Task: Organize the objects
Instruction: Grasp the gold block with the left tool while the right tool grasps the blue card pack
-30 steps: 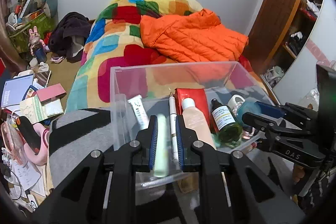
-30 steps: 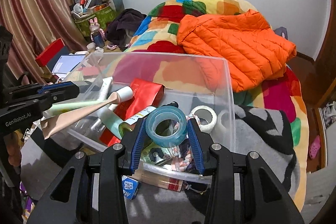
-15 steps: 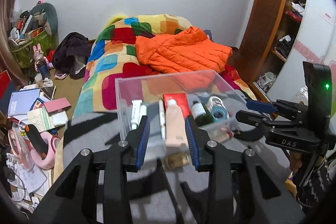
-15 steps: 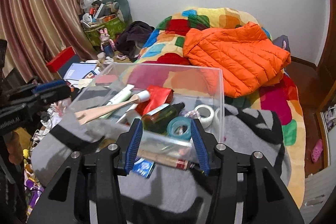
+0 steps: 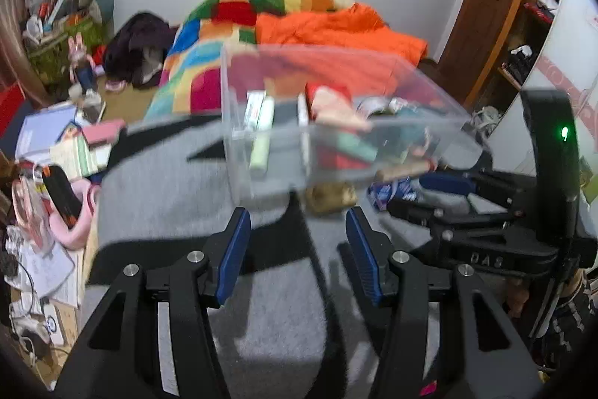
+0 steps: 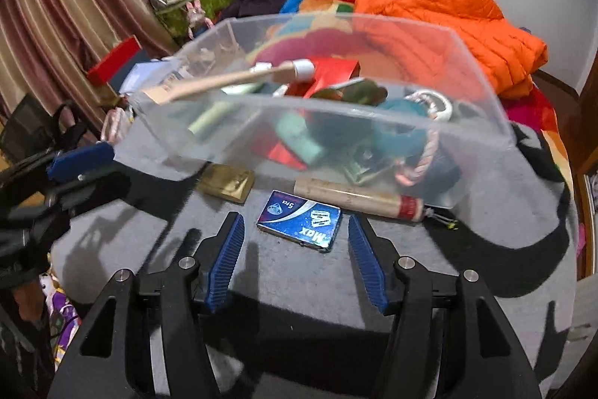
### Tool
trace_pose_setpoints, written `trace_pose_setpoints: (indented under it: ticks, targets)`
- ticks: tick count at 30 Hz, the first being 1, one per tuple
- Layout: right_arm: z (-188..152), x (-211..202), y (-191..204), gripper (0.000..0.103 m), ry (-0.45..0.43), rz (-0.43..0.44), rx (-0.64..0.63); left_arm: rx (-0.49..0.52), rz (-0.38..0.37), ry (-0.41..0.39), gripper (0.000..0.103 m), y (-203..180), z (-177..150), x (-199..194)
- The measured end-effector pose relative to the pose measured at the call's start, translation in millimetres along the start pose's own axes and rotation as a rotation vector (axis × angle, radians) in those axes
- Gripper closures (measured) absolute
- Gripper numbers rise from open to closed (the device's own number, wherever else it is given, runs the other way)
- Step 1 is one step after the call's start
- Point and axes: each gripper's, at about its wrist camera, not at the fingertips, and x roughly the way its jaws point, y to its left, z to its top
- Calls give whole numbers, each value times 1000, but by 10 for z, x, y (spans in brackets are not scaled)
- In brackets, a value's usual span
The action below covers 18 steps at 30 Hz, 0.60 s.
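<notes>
Both grippers, left and right, have let go; fingers opening, empty.

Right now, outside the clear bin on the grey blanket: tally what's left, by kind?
Blue box: 1
Gold packet: 1
Tan tube with a red end: 1
Total: 3, all lying just in front of the bin.

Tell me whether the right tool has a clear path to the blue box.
Probably yes. The blue box lies flat on the grey blanket, right ahead of the right tool, whose empty jaws are opening; nothing lies between.
</notes>
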Motion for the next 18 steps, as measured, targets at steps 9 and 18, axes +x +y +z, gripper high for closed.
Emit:
trace_pose_setpoints:
  ticks: [9,18]
  targets:
    - [5,134,40,46,6,-49,15,-3,6,93,50,-92,-102,385]
    - [-88,30,-26,54,-14,-53,-3,-10,15,79,50,-210,79,488]
